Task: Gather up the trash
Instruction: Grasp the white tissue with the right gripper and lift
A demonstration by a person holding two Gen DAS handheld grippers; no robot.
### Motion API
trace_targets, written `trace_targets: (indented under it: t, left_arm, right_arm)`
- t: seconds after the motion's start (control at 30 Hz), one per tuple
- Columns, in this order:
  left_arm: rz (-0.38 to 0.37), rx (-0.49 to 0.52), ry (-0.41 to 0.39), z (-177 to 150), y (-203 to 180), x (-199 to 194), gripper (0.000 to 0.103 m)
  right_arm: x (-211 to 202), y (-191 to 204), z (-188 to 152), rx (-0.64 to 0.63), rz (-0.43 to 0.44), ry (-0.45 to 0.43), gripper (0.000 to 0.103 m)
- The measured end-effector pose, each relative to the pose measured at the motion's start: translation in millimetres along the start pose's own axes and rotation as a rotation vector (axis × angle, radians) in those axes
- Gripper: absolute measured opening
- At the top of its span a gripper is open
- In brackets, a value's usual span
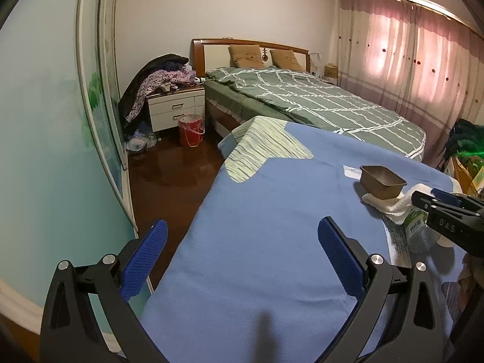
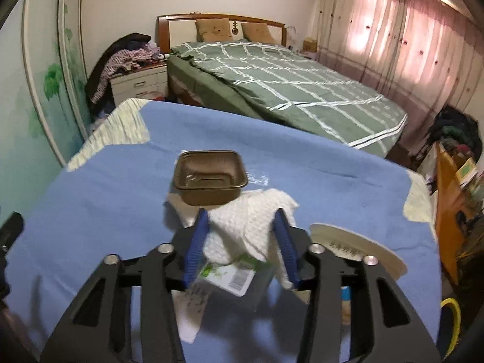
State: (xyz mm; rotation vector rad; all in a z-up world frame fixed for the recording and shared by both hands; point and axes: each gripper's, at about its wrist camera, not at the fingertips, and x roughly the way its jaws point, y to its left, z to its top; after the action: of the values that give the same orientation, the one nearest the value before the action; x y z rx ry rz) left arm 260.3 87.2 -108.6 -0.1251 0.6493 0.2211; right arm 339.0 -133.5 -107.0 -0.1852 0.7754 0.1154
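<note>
A blue cloth covers the table. On it stand a brown plastic tray, a crumpled white tissue and a clear bottle with a green label lying under the tissue. My right gripper straddles the tissue and bottle, its blue fingers on either side; I cannot tell whether they press on it. It shows at the right edge of the left wrist view, beside the tray and tissue. My left gripper is open and empty over the table's left part.
A white paper plate lies right of my right gripper. Behind the table is a bed with a green checked quilt. A red bucket stands on the floor by a white nightstand. A wardrobe runs along the left.
</note>
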Motion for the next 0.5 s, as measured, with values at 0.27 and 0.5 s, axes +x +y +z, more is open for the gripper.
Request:
trace_targets:
  t: [0.27,0.5]
  left_arm:
    - [0.002,-0.001,0.007,-2,-2,1,0.098]
    - [0.005,-0.004,0.009,-2,-2,2,0.098]
  right_arm:
    - [-2,-9,0,0.017,0.011,-0.004,0.004]
    - [-28,-25,2,0.088,0.082,-0.035,0.004]
